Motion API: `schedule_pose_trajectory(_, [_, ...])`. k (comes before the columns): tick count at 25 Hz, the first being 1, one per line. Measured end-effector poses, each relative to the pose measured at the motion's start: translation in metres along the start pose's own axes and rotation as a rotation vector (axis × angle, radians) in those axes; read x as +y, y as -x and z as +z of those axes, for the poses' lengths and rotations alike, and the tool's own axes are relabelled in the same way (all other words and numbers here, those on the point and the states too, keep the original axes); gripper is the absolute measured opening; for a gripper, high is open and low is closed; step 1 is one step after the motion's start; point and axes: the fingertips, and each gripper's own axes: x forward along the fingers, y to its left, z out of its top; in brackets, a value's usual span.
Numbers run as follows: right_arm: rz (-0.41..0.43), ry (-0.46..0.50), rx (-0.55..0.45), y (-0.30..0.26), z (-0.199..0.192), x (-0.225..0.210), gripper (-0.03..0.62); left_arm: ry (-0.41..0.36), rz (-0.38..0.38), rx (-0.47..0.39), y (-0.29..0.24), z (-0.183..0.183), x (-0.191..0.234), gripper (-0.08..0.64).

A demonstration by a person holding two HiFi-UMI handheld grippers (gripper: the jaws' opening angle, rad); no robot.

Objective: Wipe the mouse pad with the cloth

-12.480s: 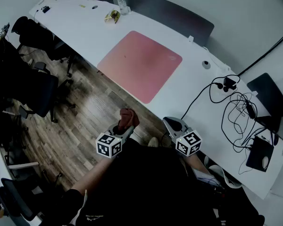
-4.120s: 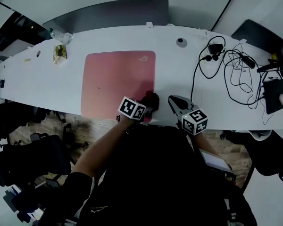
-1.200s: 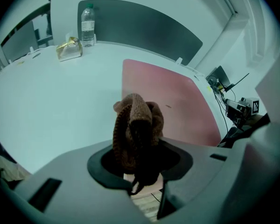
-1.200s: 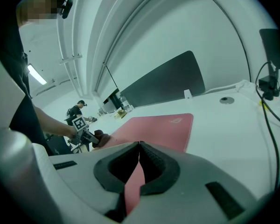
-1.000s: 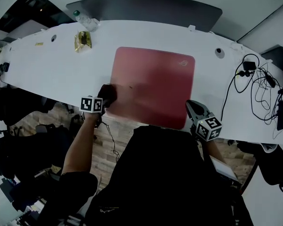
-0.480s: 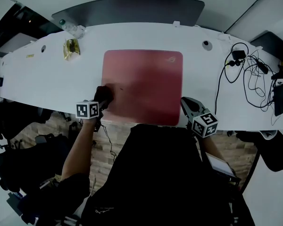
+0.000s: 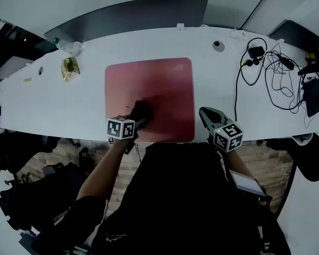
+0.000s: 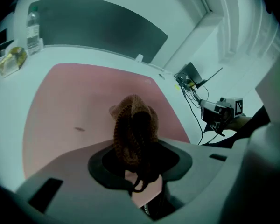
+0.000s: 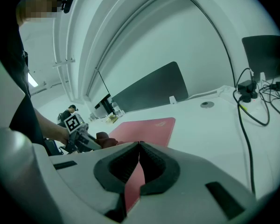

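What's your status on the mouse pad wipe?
Left claw shut on cloth, at mouse pad near edge. Right claw shut, empty, beside pad. Nothing blocking.

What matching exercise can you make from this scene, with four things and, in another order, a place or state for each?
Things:
1. cloth
2. mouse pad
3. right gripper
4. cables

Places or states:
A. shut, nothing held
B. tangled at the right end of the table
C. pink, lying flat on the white table
D. clamped in the left gripper

Pairs: 1-D, 2-C, 3-A, 4-B.
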Motion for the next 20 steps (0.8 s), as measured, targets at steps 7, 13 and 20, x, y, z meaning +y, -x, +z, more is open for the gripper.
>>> schedule_pose_trajectory(7, [-0.007,-0.009,-0.01,0.01,-0.001,-0.009,0.026,-0.102,-0.1,0.035,-0.053,0.03,-0.067,0.138])
schedule_pose_trajectory(13, [-0.025,-0.023,-0.022,0.024,-0.004,-0.016,0.026,-0.193,-0.155,0.073,-0.089,0.051,-0.113,0.138])
schedule_pose_trajectory(20, [-0.063,-0.048,-0.042,0.041,-0.008,-0.03,0.026,-0.224,-0.218,0.105,-0.121,0.071,-0.155,0.138])
